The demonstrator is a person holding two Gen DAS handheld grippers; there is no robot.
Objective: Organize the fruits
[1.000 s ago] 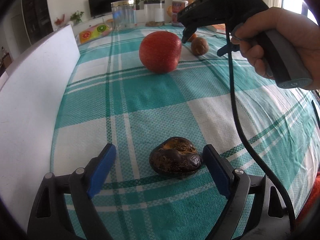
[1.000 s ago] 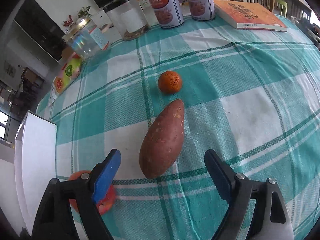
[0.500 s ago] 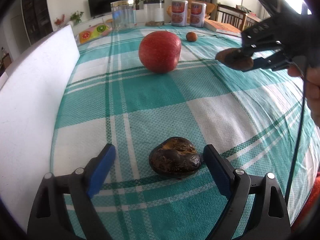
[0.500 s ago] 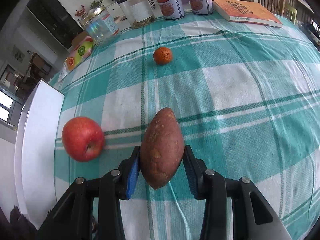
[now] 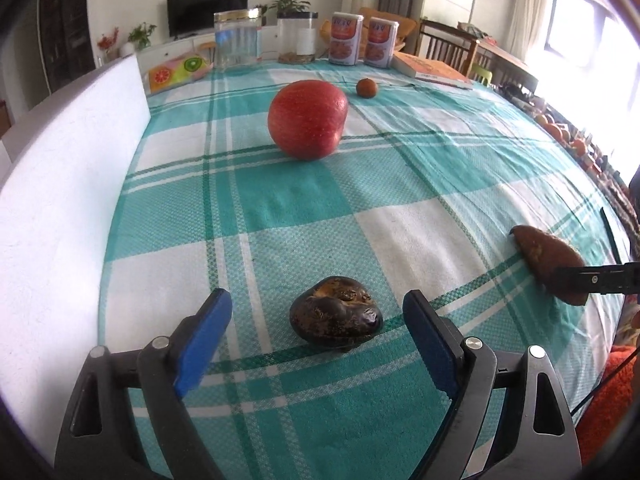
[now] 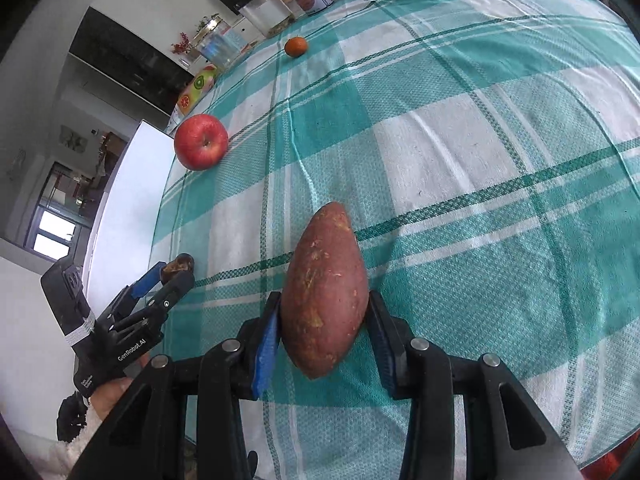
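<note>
My right gripper (image 6: pixel 324 324) is shut on a reddish-brown sweet potato (image 6: pixel 325 292) and holds it over the checked tablecloth near the front; the potato also shows at the right edge of the left wrist view (image 5: pixel 550 264). My left gripper (image 5: pixel 318 326) is open, its blue pads on either side of a dark wrinkled fruit (image 5: pixel 335 317) lying on the cloth, not touching it. A red apple (image 5: pixel 307 119) sits further back and shows in the right wrist view (image 6: pixel 201 141). A small orange mandarin (image 5: pixel 366 88) lies beyond it.
A white board (image 5: pixel 60 184) runs along the table's left edge. At the far end stand a glass jar (image 5: pixel 238 42), a clear canister (image 5: pixel 298 38), two tins (image 5: pixel 346 40), a fruit-print pouch (image 5: pixel 176 72) and a book (image 5: pixel 432 70).
My right gripper closed on the sweet potato, lifted it and carried it toward the near right of the table. My left gripper stayed open around the dark fruit.
</note>
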